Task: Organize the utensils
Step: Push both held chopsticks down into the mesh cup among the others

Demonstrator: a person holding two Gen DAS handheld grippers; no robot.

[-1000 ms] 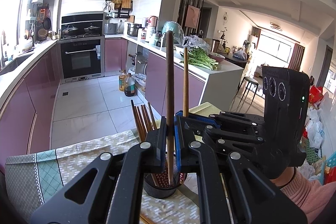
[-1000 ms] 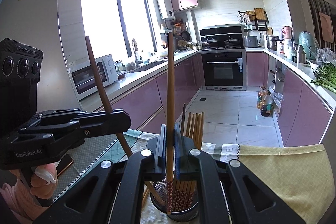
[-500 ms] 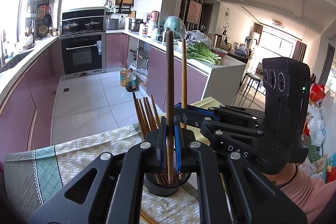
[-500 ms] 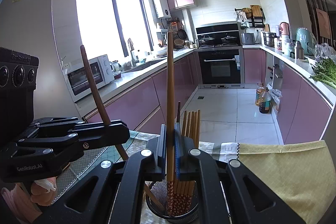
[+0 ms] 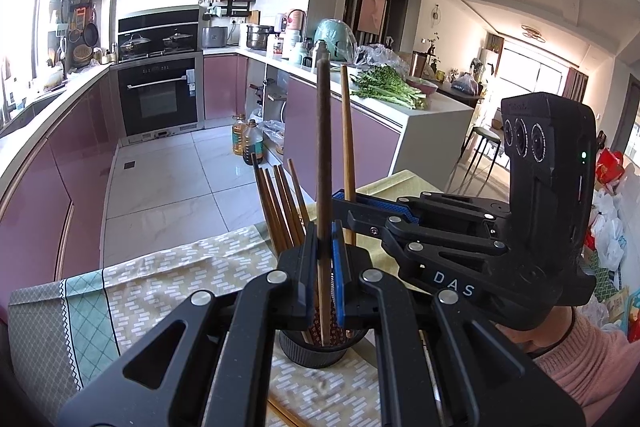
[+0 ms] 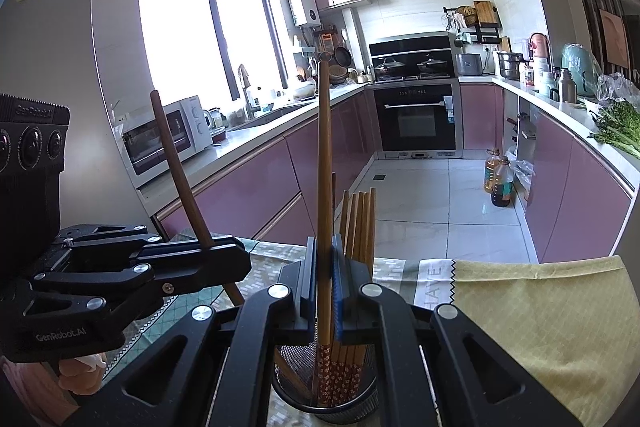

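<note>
Crowding the mesh holder, standing chopsticks flank both grippers' fingers, each clamped on one chopstick.

The desk was covered with cloths: a patterned cloth with small white dashes and a green lattice border, and a plain yellow-green cloth laid beside it, a white zigzag-edged strip with lettering seen between the two. A dark mesh holder was stood on the patterned cloth. A loose chopstick was seen lying flat on the cloth near the holder's base.
</note>
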